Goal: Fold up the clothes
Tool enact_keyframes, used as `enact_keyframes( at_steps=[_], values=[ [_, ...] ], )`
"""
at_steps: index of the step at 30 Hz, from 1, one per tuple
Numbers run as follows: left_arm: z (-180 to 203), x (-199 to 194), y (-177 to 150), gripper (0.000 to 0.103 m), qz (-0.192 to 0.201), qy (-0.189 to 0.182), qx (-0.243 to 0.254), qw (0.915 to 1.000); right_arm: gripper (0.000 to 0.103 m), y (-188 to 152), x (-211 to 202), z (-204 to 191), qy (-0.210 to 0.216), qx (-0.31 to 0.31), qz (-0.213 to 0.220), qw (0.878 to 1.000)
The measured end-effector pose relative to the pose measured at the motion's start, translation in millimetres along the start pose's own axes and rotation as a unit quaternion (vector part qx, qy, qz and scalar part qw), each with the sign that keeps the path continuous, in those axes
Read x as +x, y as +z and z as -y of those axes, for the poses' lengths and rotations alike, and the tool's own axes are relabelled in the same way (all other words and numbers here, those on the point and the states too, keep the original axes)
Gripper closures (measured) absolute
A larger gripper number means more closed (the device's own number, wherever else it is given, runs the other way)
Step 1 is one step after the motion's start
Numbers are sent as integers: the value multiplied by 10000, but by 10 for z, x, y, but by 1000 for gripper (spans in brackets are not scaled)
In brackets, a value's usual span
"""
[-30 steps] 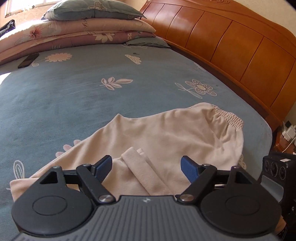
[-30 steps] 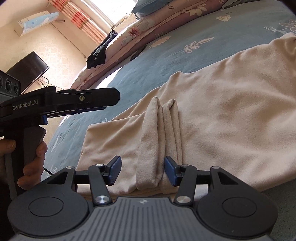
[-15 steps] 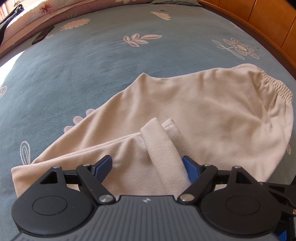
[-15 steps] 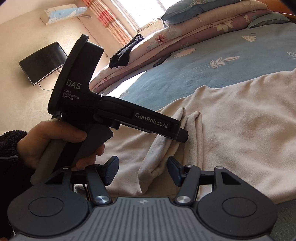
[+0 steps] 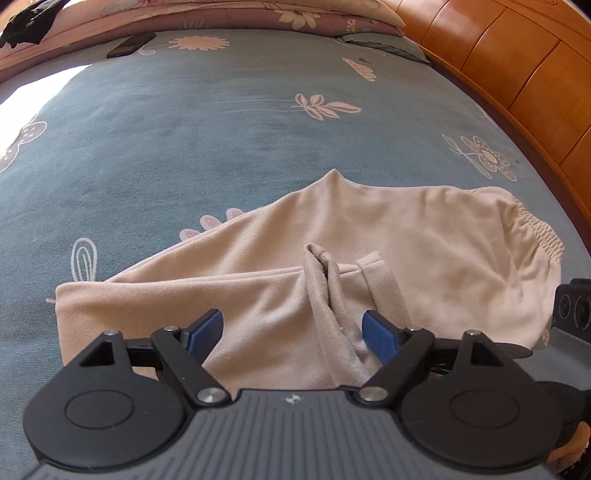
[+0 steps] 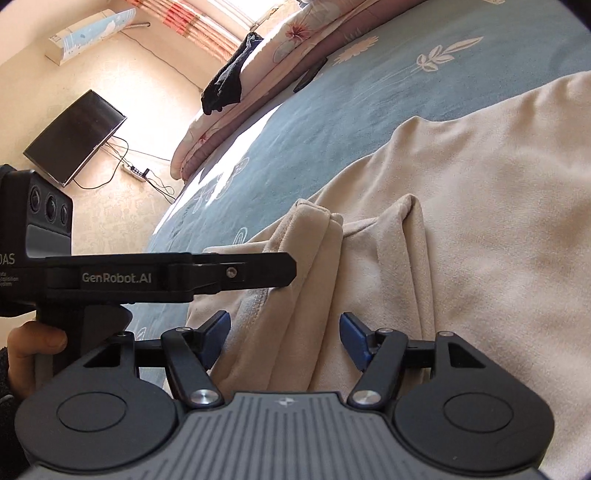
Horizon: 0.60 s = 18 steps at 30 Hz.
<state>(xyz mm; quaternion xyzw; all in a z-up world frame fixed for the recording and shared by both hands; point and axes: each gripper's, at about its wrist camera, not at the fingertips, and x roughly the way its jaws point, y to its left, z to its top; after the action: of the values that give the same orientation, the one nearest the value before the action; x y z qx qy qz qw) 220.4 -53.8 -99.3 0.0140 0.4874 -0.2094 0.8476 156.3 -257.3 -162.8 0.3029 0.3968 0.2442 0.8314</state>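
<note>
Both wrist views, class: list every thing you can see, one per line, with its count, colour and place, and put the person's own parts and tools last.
Trousers: one, cream, lying on the bed nearest the cameras, elastic waistband toward the headboard.
Bedsheet: one, blue-grey with pale flowers, covering the bed.
Folded quilts: a stack, pink floral, along the bed's far edge.
Phone: one, black, on the sheet near the quilts.
Dark garment: one, black, draped over the quilts.
Headboard: one, orange-brown wood, right of the bed.
Television: one, black, on the wall.
Air conditioner: one, pale, high on the wall.
Left tongs: one, black with blue pads, open over a raised fold.
Right tongs: one, same colours, open.
Hand: one, gripping the left handle.
</note>
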Motion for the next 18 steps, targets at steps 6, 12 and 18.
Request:
enact_keyframes(
  at_steps=[6, 12, 18],
  values=[
    [-320, -276, -145, 20, 287, 23, -314, 9991, 58, 85, 67, -166, -475, -395, 69, 9981],
    [-530, -426, -343, 20, 389, -47, -527, 9978, 91, 71, -226, -382, -796, -871, 451, 9920],
    [-549, -188, -480, 20, 12, -30, -544, 9985, 86, 105, -137, 24, -992, -171, 51, 9949]
  ],
)
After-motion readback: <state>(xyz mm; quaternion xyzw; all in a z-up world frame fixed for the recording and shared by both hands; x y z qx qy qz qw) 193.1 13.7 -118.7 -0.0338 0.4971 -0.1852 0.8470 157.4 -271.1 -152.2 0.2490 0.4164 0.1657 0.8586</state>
